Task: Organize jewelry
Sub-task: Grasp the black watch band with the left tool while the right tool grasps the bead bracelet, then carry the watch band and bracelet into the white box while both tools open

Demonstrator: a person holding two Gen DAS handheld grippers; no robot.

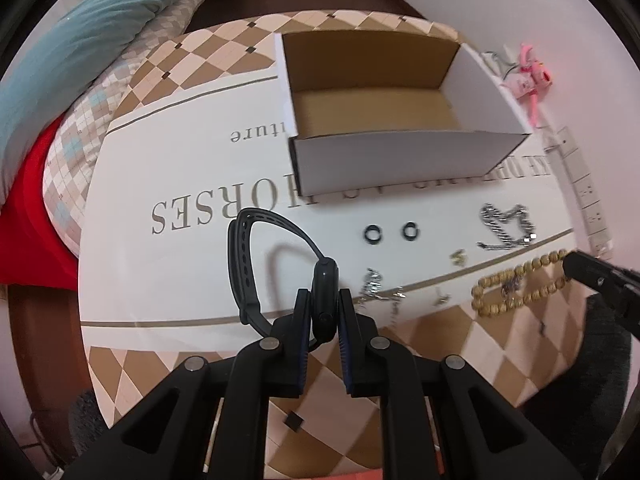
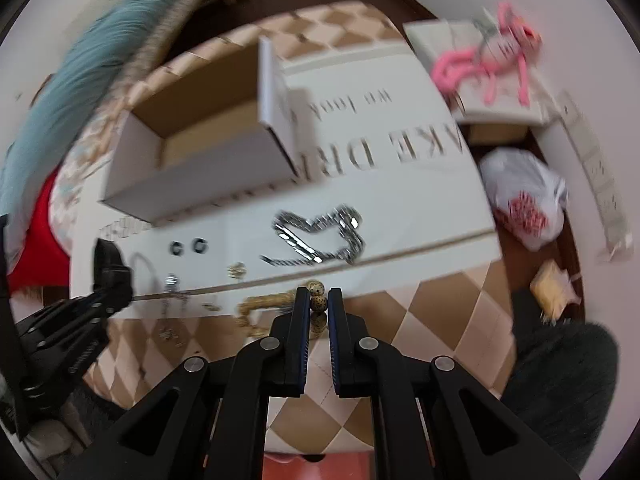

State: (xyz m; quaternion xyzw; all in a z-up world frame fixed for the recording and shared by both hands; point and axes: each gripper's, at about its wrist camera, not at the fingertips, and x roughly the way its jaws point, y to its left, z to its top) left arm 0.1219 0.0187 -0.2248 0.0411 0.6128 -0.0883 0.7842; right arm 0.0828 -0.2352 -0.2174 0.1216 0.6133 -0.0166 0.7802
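My left gripper (image 1: 324,300) is shut on a black smartwatch (image 1: 325,284), held just above the table with its strap looping up to the left. My right gripper (image 2: 319,296) is shut on a string of brown wooden beads (image 2: 318,294); the same bracelet shows in the left wrist view (image 1: 520,284) with the right gripper (image 1: 580,268) at its far end. An open white cardboard box (image 1: 400,152) stands behind, also in the right wrist view (image 2: 192,168). On the table lie a silver chain (image 1: 506,228), two black rings (image 1: 390,233), and small silver pieces (image 1: 376,288).
The table (image 1: 168,272) has a checked cloth with printed lettering. A bed with a teal blanket (image 1: 60,60) lies to the left. A pink toy (image 2: 488,64) on a small white box stands back right. A white plastic bag (image 2: 524,200) lies on the floor right.
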